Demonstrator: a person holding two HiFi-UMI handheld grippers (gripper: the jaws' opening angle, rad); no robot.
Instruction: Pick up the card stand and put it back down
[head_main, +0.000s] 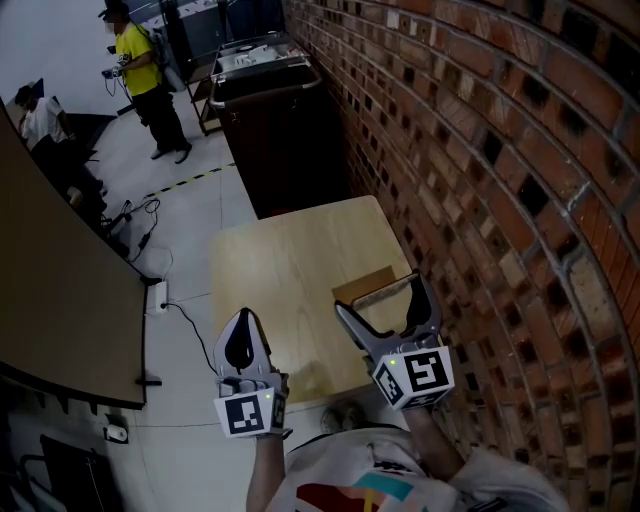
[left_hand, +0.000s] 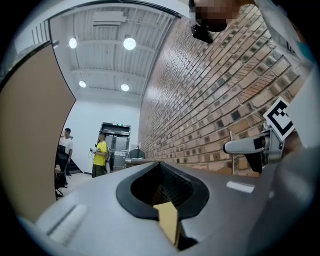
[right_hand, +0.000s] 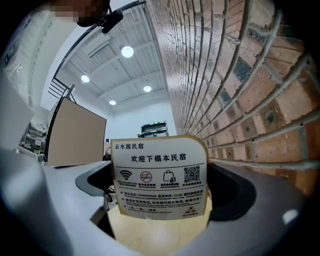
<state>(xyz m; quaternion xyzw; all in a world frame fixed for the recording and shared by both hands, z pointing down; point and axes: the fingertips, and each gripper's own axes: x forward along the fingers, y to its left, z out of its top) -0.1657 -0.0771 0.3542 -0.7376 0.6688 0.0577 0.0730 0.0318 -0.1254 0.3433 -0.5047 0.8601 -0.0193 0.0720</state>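
Our right tongs (head_main: 382, 296) are spread wide, one on each side of the card stand (right_hand: 159, 177), and neither presses on it. We judge that they straddle the card so that one squeeze would catch it by its side edges. The stand rests upright on the tabletop (head_main: 290, 270), at the near right corner, close to the brick wall (head_main: 480, 150). Its printed face is turned toward us.

Our left tongs (head_main: 243, 320) are clenched on nothing and held low at the near edge of the tabletop. We take it they stay clear because one hand is enough for so light a thing.

The card is headed 云水园民宿. Below that it reads 欢迎下榻本民宿, above a row of signs: wi-fi, no smoking, a bag and a square code. In the small print we can read only 12:00.
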